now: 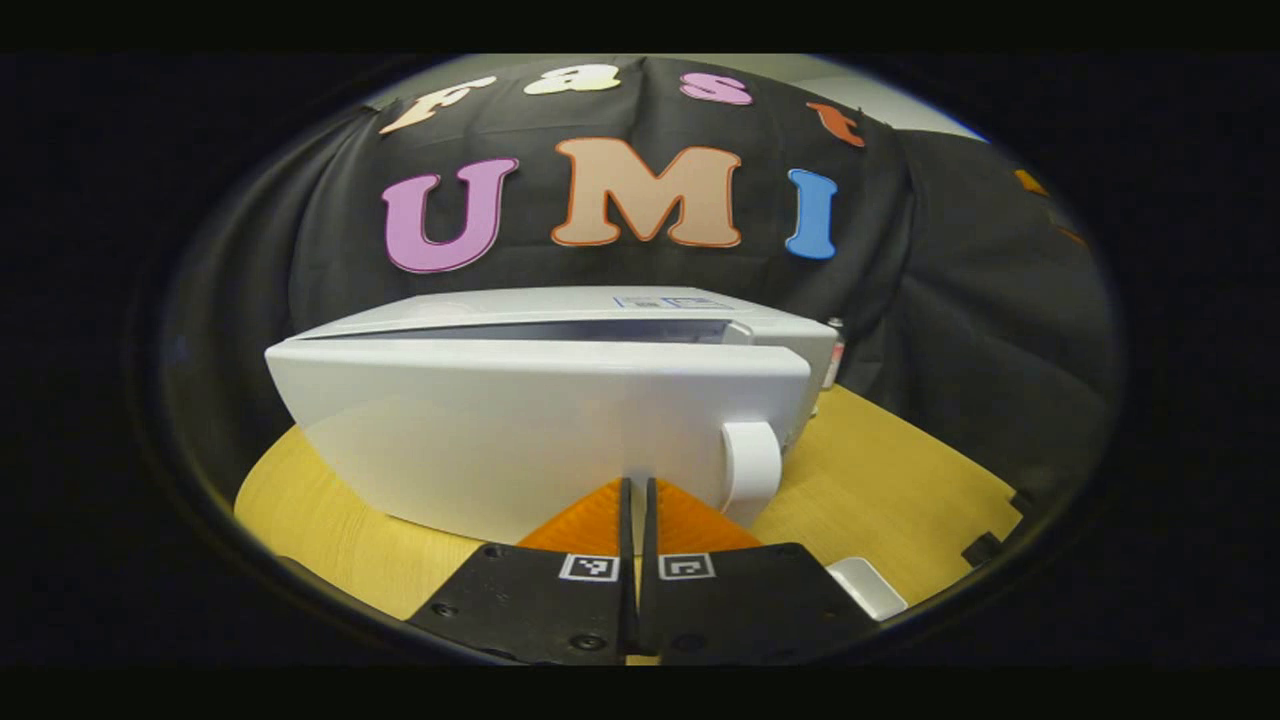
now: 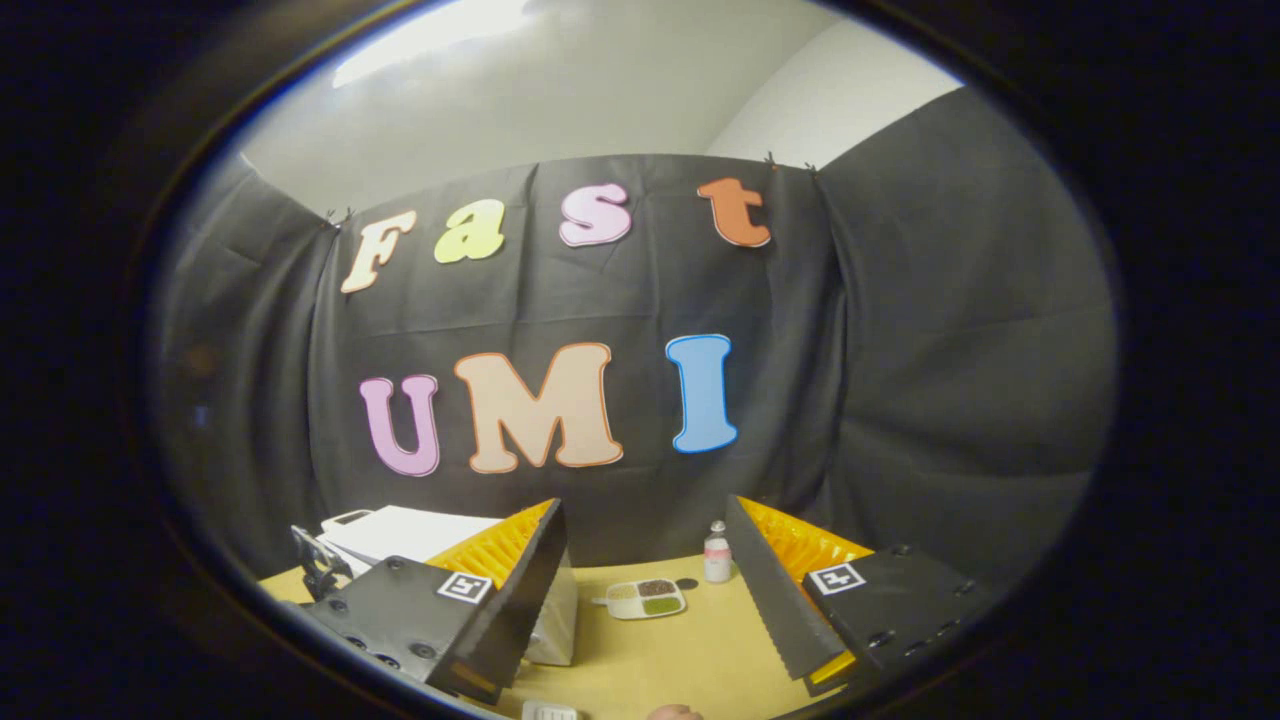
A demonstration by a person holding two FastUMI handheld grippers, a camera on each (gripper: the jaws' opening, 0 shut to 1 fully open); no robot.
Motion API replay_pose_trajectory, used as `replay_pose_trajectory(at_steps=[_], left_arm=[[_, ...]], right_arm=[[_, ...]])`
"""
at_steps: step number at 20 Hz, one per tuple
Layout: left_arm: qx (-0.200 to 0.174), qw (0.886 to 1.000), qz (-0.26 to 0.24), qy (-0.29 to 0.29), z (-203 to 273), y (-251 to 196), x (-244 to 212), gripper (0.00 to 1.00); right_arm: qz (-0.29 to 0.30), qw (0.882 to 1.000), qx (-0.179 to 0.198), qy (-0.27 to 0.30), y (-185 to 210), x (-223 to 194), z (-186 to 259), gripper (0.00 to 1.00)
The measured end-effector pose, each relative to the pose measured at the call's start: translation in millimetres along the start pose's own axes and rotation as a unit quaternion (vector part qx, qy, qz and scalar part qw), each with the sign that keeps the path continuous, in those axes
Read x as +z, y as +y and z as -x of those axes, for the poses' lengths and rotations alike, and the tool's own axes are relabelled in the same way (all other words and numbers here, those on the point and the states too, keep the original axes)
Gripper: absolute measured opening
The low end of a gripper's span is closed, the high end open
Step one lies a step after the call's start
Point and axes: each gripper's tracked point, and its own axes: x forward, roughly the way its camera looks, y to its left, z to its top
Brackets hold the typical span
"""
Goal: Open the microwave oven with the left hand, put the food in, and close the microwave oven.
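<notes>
The white microwave (image 1: 540, 440) stands close in front of me on the wooden table (image 1: 900, 480), with a round white knob (image 1: 750, 465) at its lower right. A dark gap runs between its front panel and the top of its body. My left gripper (image 1: 637, 487) is shut, fingers together with nothing visible between them, tips right at the front panel beside the knob. In the right gripper view, the food, a small compartment tray (image 2: 645, 598), lies on the table (image 2: 700, 650). My right gripper (image 2: 645, 505) hovers open above and in front of it, holding nothing. The microwave (image 2: 400, 530) shows at the left.
A small bottle (image 2: 716, 552) stands just behind the tray, near the cloth wall. A flat white object (image 1: 868, 588) lies on the table at my left gripper's lower right. A metal part (image 2: 315, 565) sticks up beside the microwave. The table edge curves round at the right.
</notes>
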Motion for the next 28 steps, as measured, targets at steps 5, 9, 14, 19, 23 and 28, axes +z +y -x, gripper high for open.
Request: replay_pose_trajectory(at_steps=[5, 9, 14, 19, 23, 28], left_arm=[[0.013, 1.0, 0.022, 0.001, -14, 2, 6, 0.0], [0.022, 0.999, 0.038, 0.001, -23, 5, 12, 0.0], [0.031, 0.998, 0.063, 0.004, -30, 6, 14, 0.0], [0.043, 0.996, 0.074, 0.014, -34, 7, 12, 0.0], [0.034, 0.995, 0.094, 0.022, -36, 3, 7, 0.0], [0.029, 0.994, 0.101, 0.022, -38, 2, 3, 0.0]], right_arm=[[0.027, 1.0, 0.004, -0.006, 1, 5, 0, 0.99], [0.046, 0.999, 0.018, -0.002, 11, 2, 1, 0.98], [0.078, 0.996, 0.037, -0.014, 27, 8, 3, 0.99], [0.107, 0.993, 0.04, -0.018, 30, 7, 4, 0.96], [0.112, 0.993, 0.04, -0.02, 31, 8, 7, 0.96], [0.115, 0.992, 0.04, -0.02, 32, 10, 10, 0.96]])
